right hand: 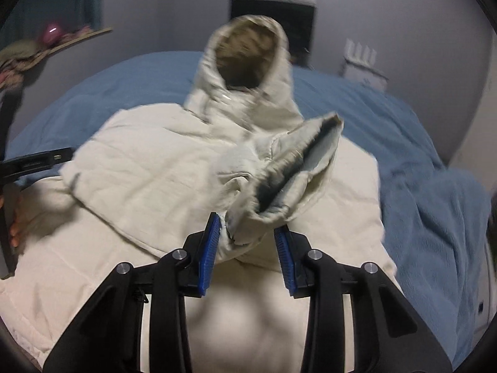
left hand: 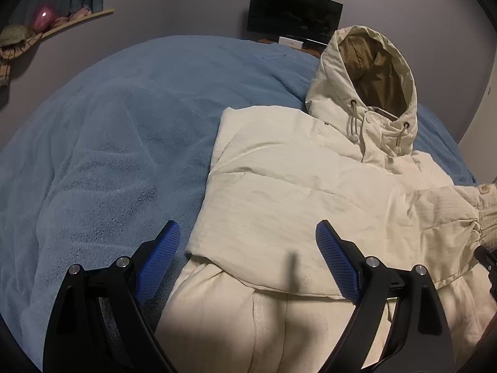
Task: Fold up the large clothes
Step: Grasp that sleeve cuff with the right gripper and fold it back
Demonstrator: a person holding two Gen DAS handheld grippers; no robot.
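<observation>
A cream hooded jacket (left hand: 279,192) lies on a blue blanket (left hand: 108,130), its hood (left hand: 372,71) standing up at the far end. One sleeve is folded across the chest. My left gripper (left hand: 248,236) is open and empty, just above the jacket's lower left part. My right gripper (right hand: 248,227) is shut on the other sleeve's cuff (right hand: 279,171), holding it up over the jacket body (right hand: 139,155). The cuff (left hand: 484,205) shows at the right edge of the left wrist view. The right wrist view is blurred by motion.
The blue blanket (right hand: 419,171) covers the bed around the jacket. A dark monitor (left hand: 295,14) stands at the far wall. A shelf (left hand: 62,26) with small items hangs at the left. A white object (right hand: 363,65) stands beyond the bed at the right.
</observation>
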